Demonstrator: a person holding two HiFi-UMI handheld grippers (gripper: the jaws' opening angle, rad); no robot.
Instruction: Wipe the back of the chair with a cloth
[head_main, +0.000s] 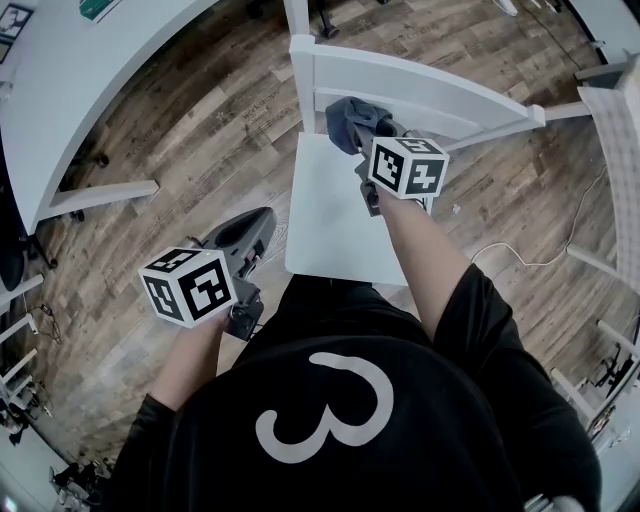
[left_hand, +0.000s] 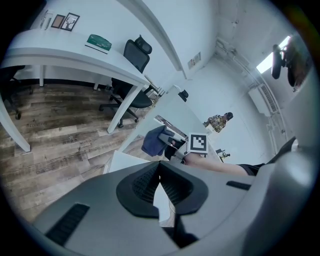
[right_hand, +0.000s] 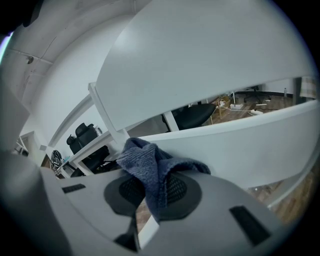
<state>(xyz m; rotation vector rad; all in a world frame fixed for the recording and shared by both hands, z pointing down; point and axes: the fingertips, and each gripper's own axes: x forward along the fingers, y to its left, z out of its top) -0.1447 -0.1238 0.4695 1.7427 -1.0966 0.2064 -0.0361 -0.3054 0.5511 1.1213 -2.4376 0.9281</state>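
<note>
Cloth of dark blue knit (right_hand: 149, 161) pinched in right gripper (right_hand: 151, 192) at the slatted white wooden chair back (head_main: 430, 92), left gripper (left_hand: 160, 186) empty with fingers pressed together; wiping looks barely begun, most of the back left.

The wooden floor (head_main: 180, 140) carries a white chair (head_main: 335, 220) in the middle. Left of the chair, a white desk (head_main: 90, 80) stands on the floor, and a green book (left_hand: 98, 43) lies on its top. Right of the chair, a thin white cable (head_main: 545, 263) lies on the planks.
</note>
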